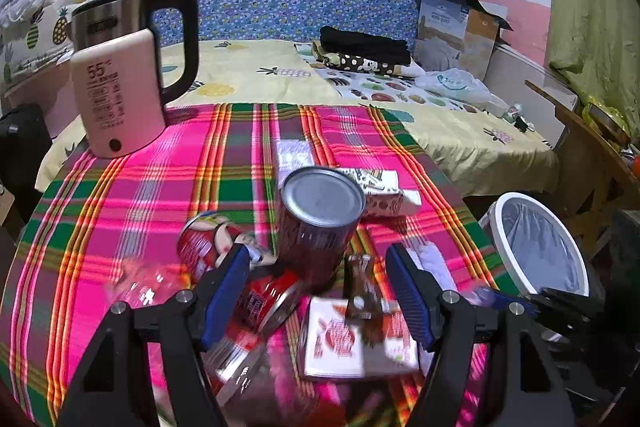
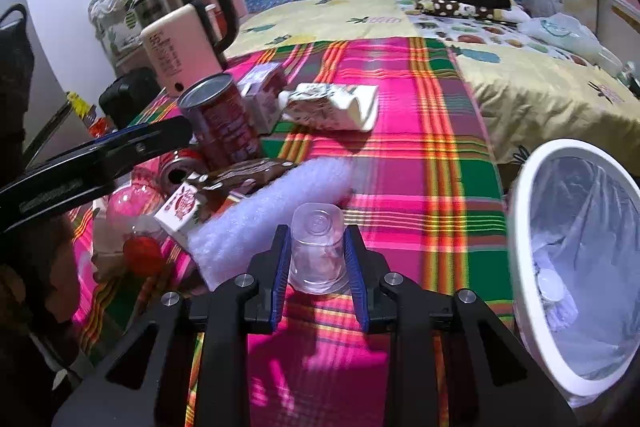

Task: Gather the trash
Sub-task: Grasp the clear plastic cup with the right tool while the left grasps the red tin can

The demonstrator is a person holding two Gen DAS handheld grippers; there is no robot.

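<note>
In the left wrist view my left gripper (image 1: 320, 291) stands open above a heap of trash on the pink plaid cloth (image 1: 120, 211). Under it lie a red can (image 1: 272, 299) on its side, a small white and red carton (image 1: 344, 343) and a brown wrapper (image 1: 362, 287). An upright red can (image 1: 320, 219) stands just beyond. My right gripper (image 2: 316, 233) is shut on an upturned clear plastic cup (image 2: 318, 263), its blue pads against the cup's sides. The white bin (image 2: 514, 227) with a plastic liner stands close on its right, beside the table.
A white foam piece (image 2: 272, 203) lies left of the cup. A crumpled carton (image 2: 332, 105) and a pink-white kettle (image 1: 120, 95) are further back on the cloth. A bed (image 1: 460, 131) with clothes and a cardboard box lies behind the table.
</note>
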